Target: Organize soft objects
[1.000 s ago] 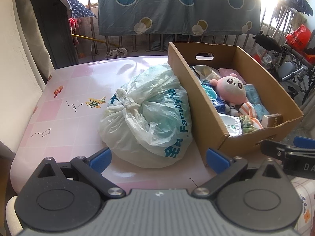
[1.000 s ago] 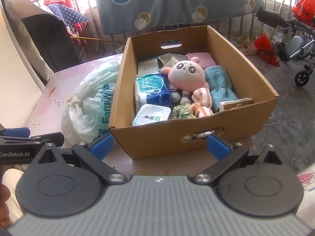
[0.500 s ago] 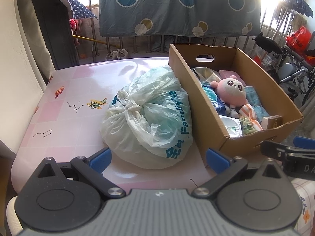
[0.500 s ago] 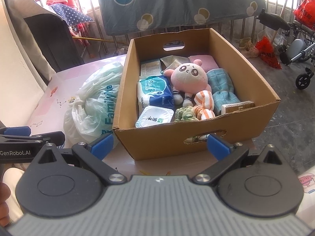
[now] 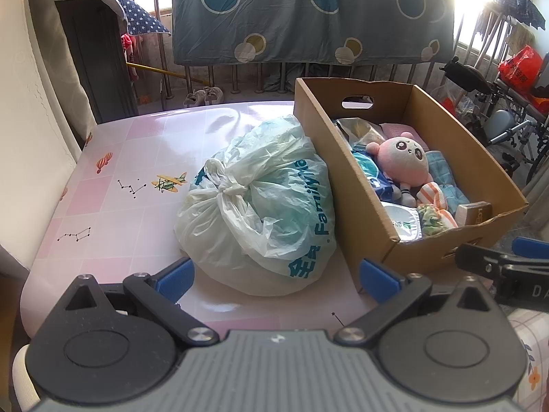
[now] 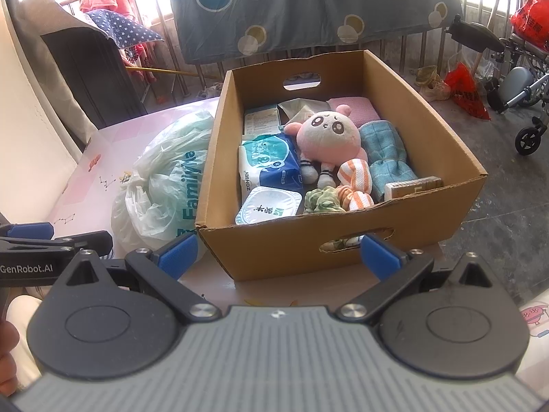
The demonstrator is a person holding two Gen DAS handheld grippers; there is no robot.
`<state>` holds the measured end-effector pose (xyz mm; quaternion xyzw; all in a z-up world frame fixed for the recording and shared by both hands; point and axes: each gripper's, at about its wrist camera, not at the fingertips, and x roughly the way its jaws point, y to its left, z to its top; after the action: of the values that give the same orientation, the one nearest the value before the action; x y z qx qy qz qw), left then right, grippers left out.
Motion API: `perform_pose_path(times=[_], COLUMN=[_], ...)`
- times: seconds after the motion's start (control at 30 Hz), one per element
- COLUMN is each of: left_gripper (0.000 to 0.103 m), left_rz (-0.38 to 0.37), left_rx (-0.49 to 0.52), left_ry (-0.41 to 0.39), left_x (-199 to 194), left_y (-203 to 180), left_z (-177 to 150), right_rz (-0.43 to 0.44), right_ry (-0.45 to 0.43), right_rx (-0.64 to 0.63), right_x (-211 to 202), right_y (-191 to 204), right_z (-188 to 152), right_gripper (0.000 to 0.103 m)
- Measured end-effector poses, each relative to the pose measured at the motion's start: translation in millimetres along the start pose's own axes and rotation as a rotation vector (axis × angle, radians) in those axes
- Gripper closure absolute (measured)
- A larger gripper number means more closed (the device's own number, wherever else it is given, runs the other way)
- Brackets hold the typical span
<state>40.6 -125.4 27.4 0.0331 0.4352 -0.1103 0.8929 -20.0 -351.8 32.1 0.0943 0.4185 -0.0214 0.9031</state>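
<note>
- The left gripper [image 5: 276, 276] is spread wide and empty, over the near edge of the pink patterned table [image 5: 137, 213].
- The right gripper [image 6: 278, 253] is likewise released, empty.
- A knotted whitish plastic bag [image 5: 260, 206] touches the brown cardboard box [image 6: 298, 250] at the table's right edge.
- A pink round-headed plush toy [image 6: 329, 137] lies inside the box.
</note>
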Motion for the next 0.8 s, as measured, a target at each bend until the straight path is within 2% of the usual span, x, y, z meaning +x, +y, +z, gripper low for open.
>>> perform_pose_path(times=[0.8], left_gripper=[0.000], left_rz=[0.000], left_rx=[0.001], left_ry=[0.000], left_x=[0.2], left_y=[1.1], left_z=[-0.5], right_rz=[-0.001], right_ry=[-0.003], right_rx=[0.002], right_x=[-1.7], right_y=[2.8], right_z=[0.2], right_gripper=[0.001])
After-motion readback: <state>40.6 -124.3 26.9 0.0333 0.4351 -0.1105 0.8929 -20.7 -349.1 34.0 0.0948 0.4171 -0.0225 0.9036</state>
